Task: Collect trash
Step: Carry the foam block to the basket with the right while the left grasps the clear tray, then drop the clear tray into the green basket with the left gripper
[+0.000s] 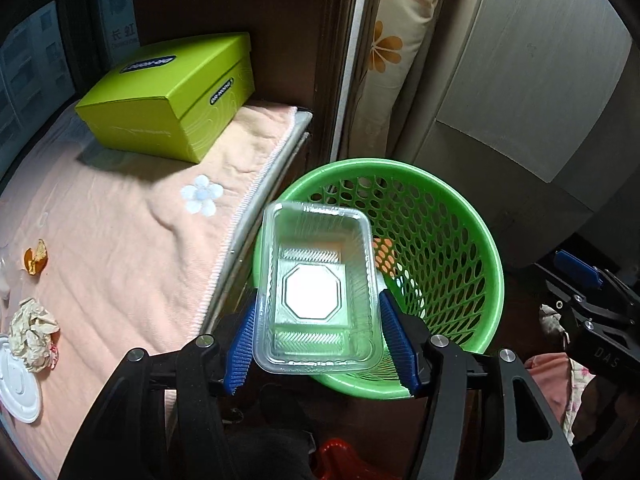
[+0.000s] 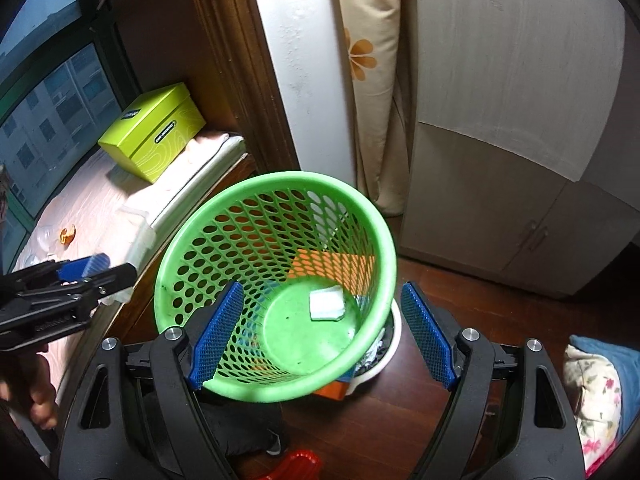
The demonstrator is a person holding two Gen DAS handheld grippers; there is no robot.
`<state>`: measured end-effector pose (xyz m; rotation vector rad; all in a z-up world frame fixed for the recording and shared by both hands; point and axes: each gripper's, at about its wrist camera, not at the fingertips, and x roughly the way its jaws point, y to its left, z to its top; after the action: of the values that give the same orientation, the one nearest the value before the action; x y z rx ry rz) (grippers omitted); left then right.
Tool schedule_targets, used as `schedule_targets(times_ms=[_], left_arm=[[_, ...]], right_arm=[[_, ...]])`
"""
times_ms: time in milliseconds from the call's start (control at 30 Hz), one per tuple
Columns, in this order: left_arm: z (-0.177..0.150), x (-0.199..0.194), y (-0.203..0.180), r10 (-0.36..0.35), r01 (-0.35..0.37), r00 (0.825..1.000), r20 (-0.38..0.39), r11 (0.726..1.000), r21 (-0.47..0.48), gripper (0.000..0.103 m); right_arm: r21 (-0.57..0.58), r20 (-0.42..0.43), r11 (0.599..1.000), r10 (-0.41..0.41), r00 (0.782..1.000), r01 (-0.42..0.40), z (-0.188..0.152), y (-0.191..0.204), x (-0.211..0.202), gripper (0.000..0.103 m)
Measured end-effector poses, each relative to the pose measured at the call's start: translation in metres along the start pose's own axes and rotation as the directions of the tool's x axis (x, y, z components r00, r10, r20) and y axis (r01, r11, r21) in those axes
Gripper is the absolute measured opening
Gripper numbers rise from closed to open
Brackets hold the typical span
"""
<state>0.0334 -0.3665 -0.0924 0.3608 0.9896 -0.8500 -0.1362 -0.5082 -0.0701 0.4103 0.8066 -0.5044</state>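
Note:
My left gripper (image 1: 320, 344) is shut on a clear plastic food tray (image 1: 320, 292) and holds it over the near left rim of the green mesh waste basket (image 1: 452, 216). The tray also shows in the right wrist view (image 2: 138, 236). My right gripper (image 2: 322, 336) is open and empty above the basket (image 2: 362, 216), which holds a white scrap (image 2: 327, 303). A crumpled paper ball (image 1: 34, 332), an orange peel (image 1: 36, 261) and a white lid (image 1: 18, 384) lie on the pink cloth (image 1: 132, 232).
A lime-green box (image 1: 172, 92) stands at the back of the cloth-covered ledge. A grey cabinet (image 2: 516, 152) and a flowered curtain (image 2: 372, 80) stand behind the basket. A red object (image 2: 296, 466) lies on the wooden floor. Flowered bedding (image 2: 600, 396) is at right.

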Motion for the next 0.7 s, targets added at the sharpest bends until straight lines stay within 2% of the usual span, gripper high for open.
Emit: schedule_targets(times_ms=[33,100,267,400,567,700], left_arm=[[0.0,0.003,-0.003,-0.007,0.007,1.0,-0.006,1.0,0.005,0.057],[0.0,0.006,-0.008,-0.006,0.006,1.0,-0.009,1.0,0.007,0.068],[-0.002,0.0,-0.006,-0.021,0.021,1.0,0.003,1.0,-0.005,0.072],[-0.007,-0.017,0.006,0.002,-0.001,1.0,0.028,1.0,-0.031,0.073],[-0.018,-0.045,0.035,0.065,-0.06,0.996,0.062,0.995,-0.081,0.074],[-0.034,-0.068,0.066,0.141,-0.129,0.986,0.09,0.982,-0.136,0.074]], right_arm=[[0.004,0.001,1.0,0.001,1.0,-0.001,0.0,-0.002,-0.001,0.08],[0.009,0.0,1.0,0.003,1.0,-0.003,-0.001,-0.005,-0.002,0.08],[0.014,0.003,1.0,0.007,1.0,-0.008,-0.003,-0.006,-0.004,0.08],[-0.001,0.006,1.0,0.027,1.0,-0.027,-0.002,0.003,-0.005,0.08],[-0.034,0.003,0.997,0.064,0.998,-0.064,-0.003,0.025,-0.005,0.08],[-0.072,-0.004,0.992,0.101,0.995,-0.101,-0.003,0.051,-0.005,0.08]])
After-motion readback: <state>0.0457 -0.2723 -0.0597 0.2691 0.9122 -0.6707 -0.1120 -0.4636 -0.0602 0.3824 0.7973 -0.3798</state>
